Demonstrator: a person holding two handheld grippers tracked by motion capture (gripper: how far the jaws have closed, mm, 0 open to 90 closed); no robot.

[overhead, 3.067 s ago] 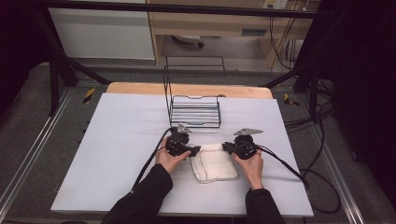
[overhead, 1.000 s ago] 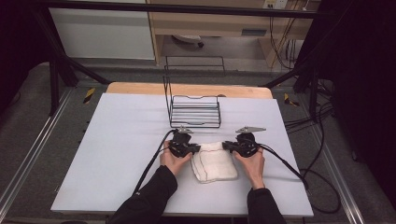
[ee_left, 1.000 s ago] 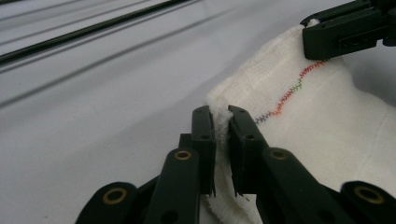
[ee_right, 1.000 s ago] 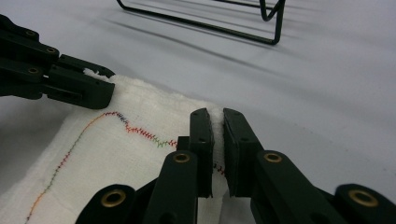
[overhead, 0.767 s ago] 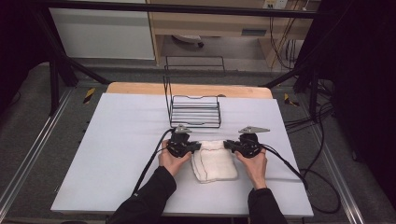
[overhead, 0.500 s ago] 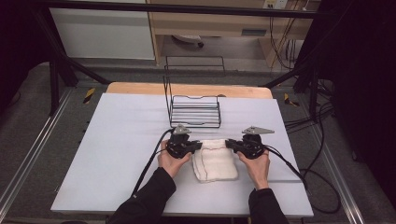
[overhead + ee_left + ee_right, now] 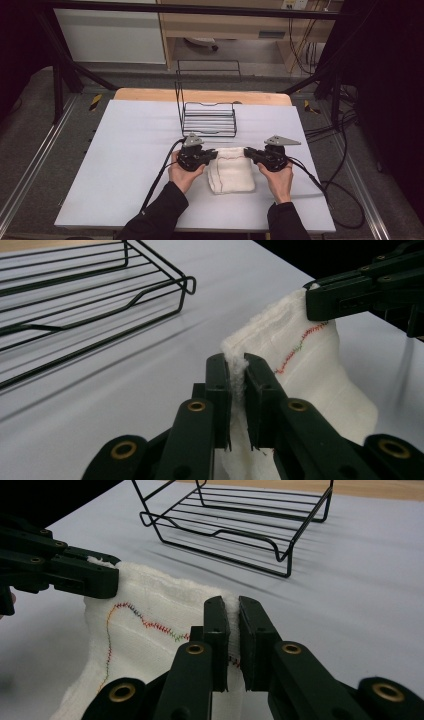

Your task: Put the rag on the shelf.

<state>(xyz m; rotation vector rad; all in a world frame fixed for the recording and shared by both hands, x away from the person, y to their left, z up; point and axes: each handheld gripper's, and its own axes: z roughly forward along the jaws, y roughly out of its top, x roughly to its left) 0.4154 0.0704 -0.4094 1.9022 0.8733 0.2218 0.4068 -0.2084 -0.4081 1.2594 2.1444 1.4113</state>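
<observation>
A white towel (image 7: 231,170) was held stretched between both grippers above the table (image 7: 125,165), just before a black wire rack (image 7: 207,117). One upper corner was clamped by the left gripper (image 7: 237,371), the other by the right gripper (image 7: 233,611).

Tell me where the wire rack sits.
In the high view, the black wire rack stands mid-table toward the far edge, just beyond the white towel.

Both grippers have drawn apart and lifted the towel's (image 7: 231,170) far edge.
</observation>
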